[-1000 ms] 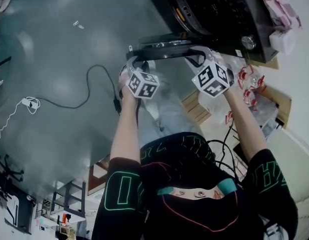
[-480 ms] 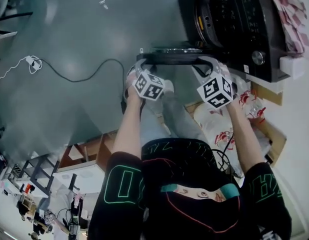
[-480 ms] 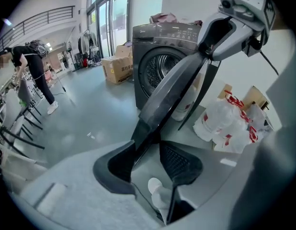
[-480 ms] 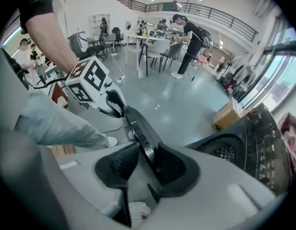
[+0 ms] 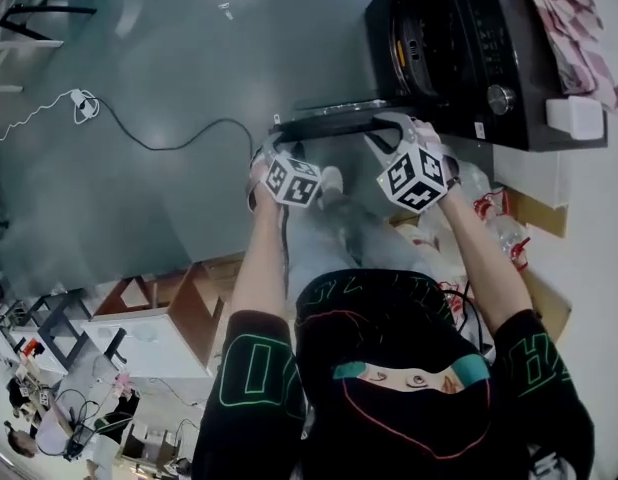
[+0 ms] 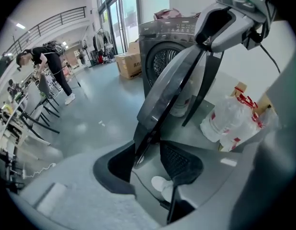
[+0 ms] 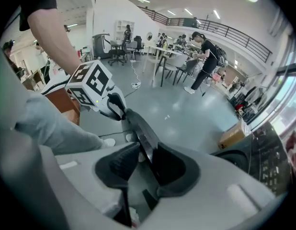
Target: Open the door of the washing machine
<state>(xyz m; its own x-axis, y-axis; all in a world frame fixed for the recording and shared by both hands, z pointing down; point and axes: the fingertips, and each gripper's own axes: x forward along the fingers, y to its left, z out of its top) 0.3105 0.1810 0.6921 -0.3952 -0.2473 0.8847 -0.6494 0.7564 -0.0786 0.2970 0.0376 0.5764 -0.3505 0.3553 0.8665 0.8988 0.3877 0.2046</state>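
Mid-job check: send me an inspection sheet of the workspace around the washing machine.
Surface: glossy grey floor.
Job's things: dark washing machine; its door stands open, seen edge-on in the head view.
Clutter: plastic bags with red print beside the machine; cardboard box further back.
Grippers: left gripper and right gripper each have the door's edge between their fingers; jaws apart, not clamped.
Cables: black cable and white cable lie on the floor, left of the door.
Surroundings: open hall, people at desks, railing overhead.
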